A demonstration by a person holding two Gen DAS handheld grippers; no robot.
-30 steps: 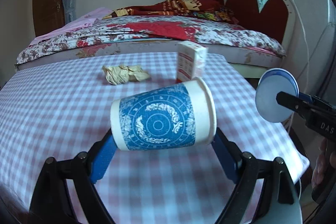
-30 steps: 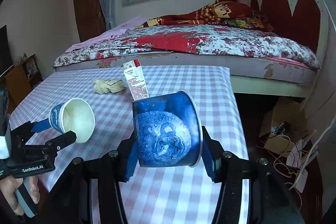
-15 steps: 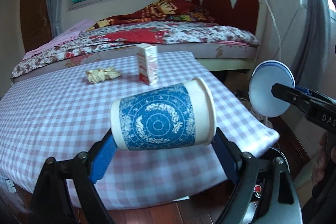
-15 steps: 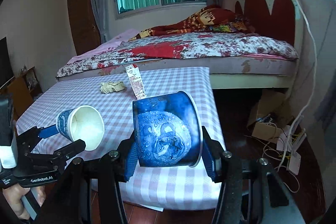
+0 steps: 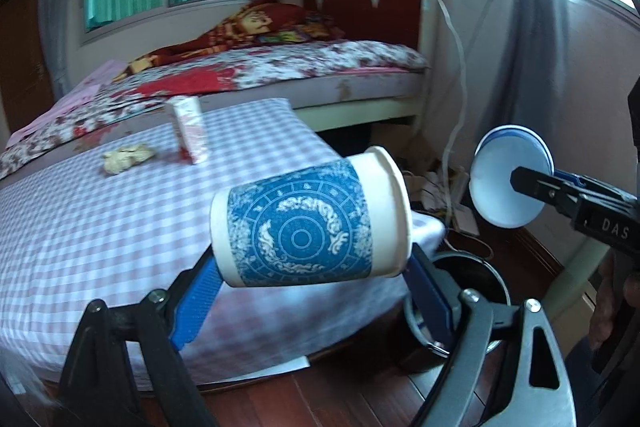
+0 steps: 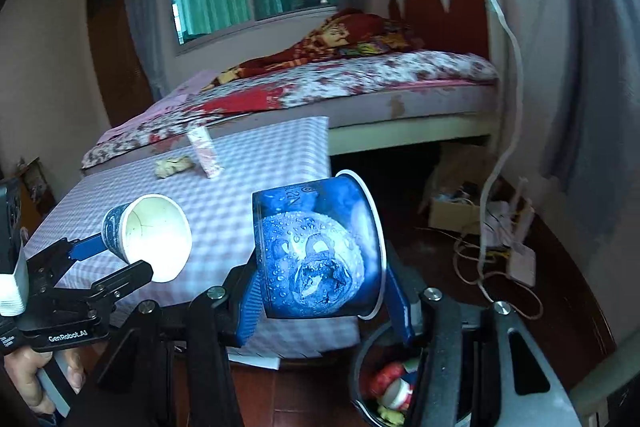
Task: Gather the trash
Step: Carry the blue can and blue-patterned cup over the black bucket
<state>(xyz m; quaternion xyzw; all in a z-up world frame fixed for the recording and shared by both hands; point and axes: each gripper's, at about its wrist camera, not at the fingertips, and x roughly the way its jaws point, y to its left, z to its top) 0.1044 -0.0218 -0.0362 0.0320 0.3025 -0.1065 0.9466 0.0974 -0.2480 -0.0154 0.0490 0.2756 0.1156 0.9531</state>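
Observation:
My left gripper (image 5: 312,291) is shut on a white paper cup with a blue pattern (image 5: 308,227), held sideways past the table's right edge; it also shows in the right wrist view (image 6: 148,239). My right gripper (image 6: 324,311) is shut on a dark blue cup (image 6: 320,247), held sideways above a black trash bin (image 6: 384,387) with trash inside. The bin's rim shows under the left gripper (image 5: 472,267). A crumpled paper ball (image 5: 128,157) and a small red-and-white carton (image 5: 190,127) stand on the checked table (image 5: 100,227).
A bed (image 5: 280,67) with a red headboard stands behind the table. Cables and a cardboard box (image 6: 460,211) lie on the dark wood floor at the right. A white cord (image 6: 508,107) hangs down the wall.
Both grippers have moved right and back off the table with their cups. The trash bin has come into view below them.

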